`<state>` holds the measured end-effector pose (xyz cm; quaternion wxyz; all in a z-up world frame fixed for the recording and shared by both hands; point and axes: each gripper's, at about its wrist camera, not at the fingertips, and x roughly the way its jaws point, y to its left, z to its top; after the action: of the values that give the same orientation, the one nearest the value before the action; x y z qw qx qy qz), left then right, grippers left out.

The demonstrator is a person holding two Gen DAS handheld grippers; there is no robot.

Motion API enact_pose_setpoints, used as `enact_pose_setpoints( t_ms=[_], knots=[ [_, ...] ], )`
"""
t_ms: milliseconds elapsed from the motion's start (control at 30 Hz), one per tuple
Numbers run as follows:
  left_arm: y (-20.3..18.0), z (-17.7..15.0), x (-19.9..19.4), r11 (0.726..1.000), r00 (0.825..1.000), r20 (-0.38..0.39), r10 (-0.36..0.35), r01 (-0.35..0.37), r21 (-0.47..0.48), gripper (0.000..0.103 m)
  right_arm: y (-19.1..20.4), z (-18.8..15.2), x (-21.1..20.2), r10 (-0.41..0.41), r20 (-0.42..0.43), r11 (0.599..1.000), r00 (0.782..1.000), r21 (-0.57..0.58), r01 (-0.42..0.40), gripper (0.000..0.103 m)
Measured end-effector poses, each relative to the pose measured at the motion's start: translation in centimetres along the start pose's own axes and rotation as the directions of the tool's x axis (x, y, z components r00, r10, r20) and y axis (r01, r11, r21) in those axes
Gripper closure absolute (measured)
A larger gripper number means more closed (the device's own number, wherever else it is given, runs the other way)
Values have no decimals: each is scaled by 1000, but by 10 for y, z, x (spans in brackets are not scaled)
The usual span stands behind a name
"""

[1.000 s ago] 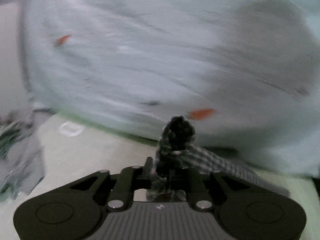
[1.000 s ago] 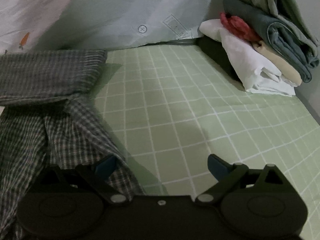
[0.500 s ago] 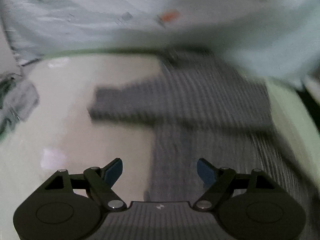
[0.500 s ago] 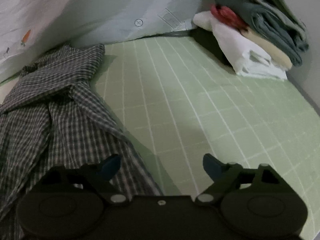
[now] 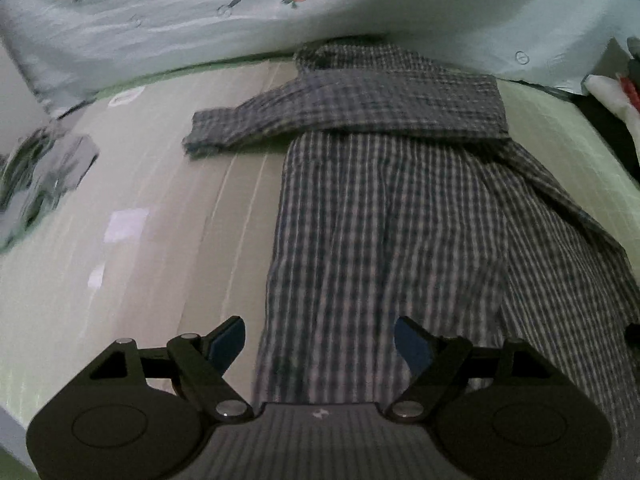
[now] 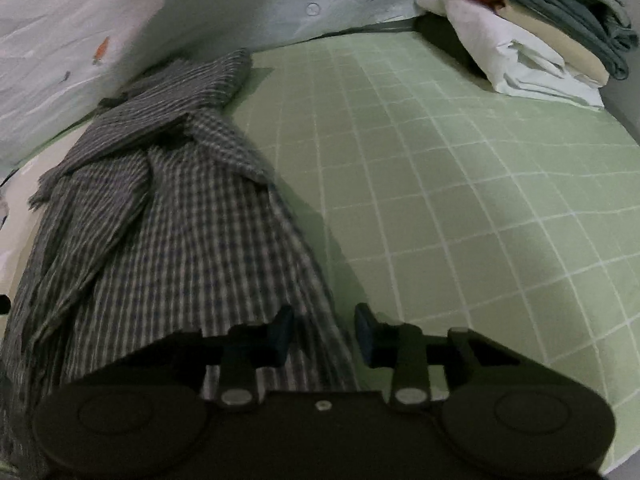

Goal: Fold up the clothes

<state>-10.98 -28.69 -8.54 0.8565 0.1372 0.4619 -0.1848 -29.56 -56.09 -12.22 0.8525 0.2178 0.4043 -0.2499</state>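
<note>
With no readable writing in view, the checked shirt (image 5: pixel 384 208) lies lengthwise straight ahead of the wide-spread left gripper (image 5: pixel 320 340), a sleeve folded across its far end, while the narrowly parted right gripper (image 6: pixel 324 334) straddles its right hem on the green grid sheet (image 6: pixel 460 184).

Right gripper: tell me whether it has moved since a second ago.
Yes. The right gripper has moved left onto the checked shirt's edge, its jaws narrower, while the folded clothes stack sits further up and right.
</note>
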Motion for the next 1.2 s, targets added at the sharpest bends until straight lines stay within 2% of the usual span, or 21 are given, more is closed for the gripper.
enact_pose_setpoints(
  t_ms=[67, 233, 300, 433, 567, 700, 867, 1200],
  knots=[
    [-2, -10, -6, 1000, 1000, -17, 16, -17, -16, 21, -4, -4, -3, 24, -4, 1000, 1000, -9, -24, 70],
    [-11, -32, -23, 998, 998, -26, 63, -64, -17, 20, -11, -10, -9, 51, -6, 998, 999, -35, -51, 90],
    [-14, -40, -31, 997, 997, -26, 78, -78, -17, 20, -11, -12, -11, 54, 0, 998, 999, -37, -54, 95],
    [-18, -53, -36, 997, 996, -34, 83, -83, -9, 20, -12, -16, -17, 61, 12, 997, 998, -42, -60, 100],
    [-20, -52, -33, 998, 998, -29, 63, -62, 26, 20, -13, -20, -22, 67, 25, 997, 997, -47, -66, 100],
    [-12, -45, -35, 998, 1000, 5, 8, -8, 59, 20, -1, -22, -33, 33, 64, 999, 997, -8, -32, 101],
    [16, -42, -39, 996, 999, 36, -39, 36, 87, 20, 35, -33, -54, -29, 118, 999, 993, -37, 33, 101],
    [88, -49, -39, 989, 993, 53, -109, 103, 110, 20, 141, -57, -72, -21, 175, 982, 984, -182, 53, 102]
  ],
)
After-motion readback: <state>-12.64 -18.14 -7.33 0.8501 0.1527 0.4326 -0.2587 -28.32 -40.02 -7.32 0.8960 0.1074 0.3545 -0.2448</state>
